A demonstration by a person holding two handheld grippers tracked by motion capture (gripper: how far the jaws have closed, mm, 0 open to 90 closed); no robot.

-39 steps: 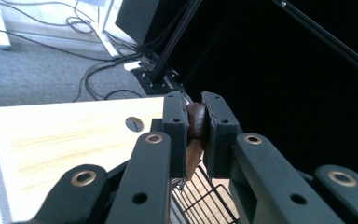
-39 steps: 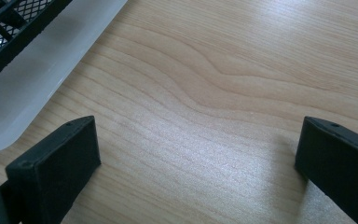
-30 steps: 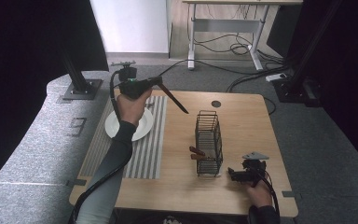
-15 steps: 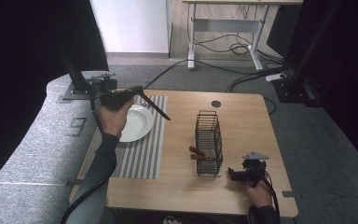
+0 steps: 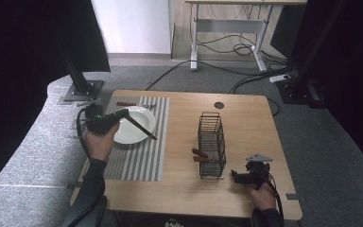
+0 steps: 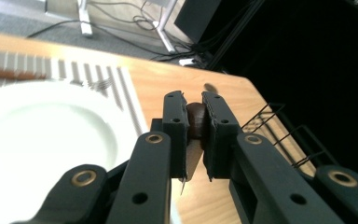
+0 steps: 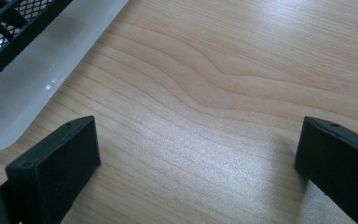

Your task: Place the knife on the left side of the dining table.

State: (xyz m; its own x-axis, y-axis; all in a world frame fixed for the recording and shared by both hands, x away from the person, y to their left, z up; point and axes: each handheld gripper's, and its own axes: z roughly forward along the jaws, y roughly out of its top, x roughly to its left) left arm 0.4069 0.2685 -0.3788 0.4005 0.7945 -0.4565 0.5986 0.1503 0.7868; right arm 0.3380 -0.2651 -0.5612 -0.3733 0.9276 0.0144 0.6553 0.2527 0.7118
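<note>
Our left gripper (image 5: 144, 130) had swung back over the plate (image 5: 132, 135) | fingers clenched on a brown-handled utensil (image 6: 196, 119), ready to place | right gripper (image 5: 238, 176) released, resting beside the plate's neighbouring basket (image 5: 211, 144)

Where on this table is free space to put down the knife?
Bare wood lies between the striped mat and the wire basket, and behind the basket toward the far edge. The white plate and fork crowd the mat's far end; the right gripper occupies the near right corner.

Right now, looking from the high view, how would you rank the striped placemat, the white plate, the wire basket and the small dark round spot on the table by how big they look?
1. Striped placemat
2. White plate
3. Wire basket, close to the plate; it stands upright, so this ranking is unsure
4. Dark round spot
</note>
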